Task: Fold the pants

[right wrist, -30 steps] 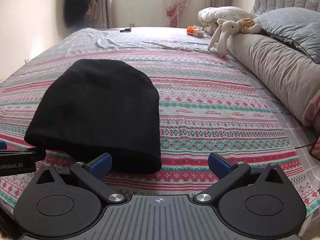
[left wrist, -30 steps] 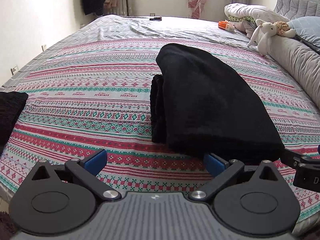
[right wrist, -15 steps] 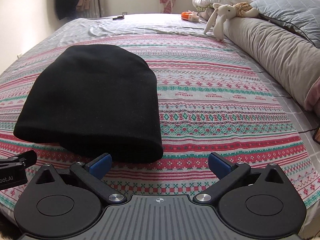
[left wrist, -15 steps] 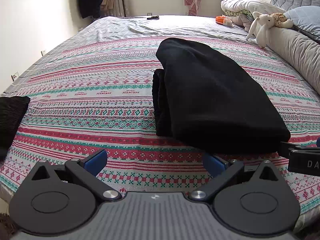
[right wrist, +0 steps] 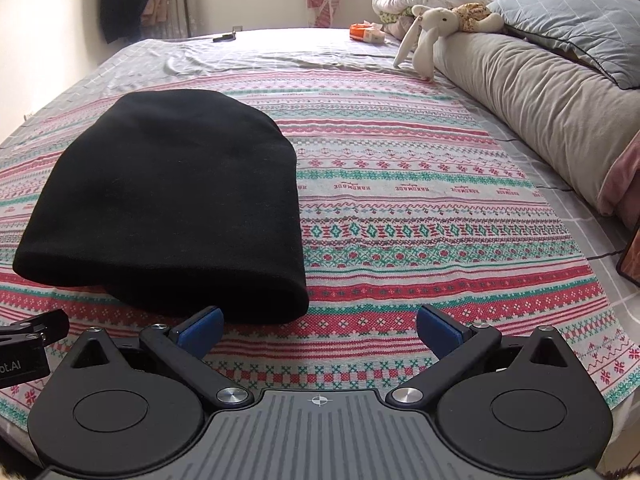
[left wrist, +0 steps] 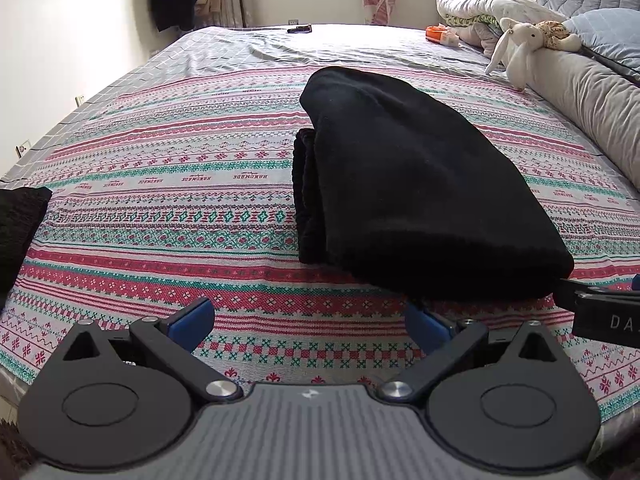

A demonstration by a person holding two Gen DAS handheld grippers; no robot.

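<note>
Left gripper [left wrist: 308, 322]: jaws wide apart, nothing btwn them, blue pads [left wrist: 192, 318] bare. Its right pad sits just under the near edge of the black pants [left wrist: 420, 196]; touching or not, can't tell. Pants are folded into a thick bundle on the striped blanket [left wrist: 160, 216], centre-right of left wrist view, stacked layers showing on the bundle's left side.

Right gripper [right wrist: 320, 326]: jaws also wide apart, holding nothing. Left pad [right wrist: 202, 326] just beside the pants' [right wrist: 172, 208] near fold, contact unclear; right pad over bare blanket [right wrist: 440, 232]. Pants fill centre-left of right wrist view. Stuffed rabbit [right wrist: 430, 30] on grey bolster [right wrist: 540, 100], upper right.
</note>
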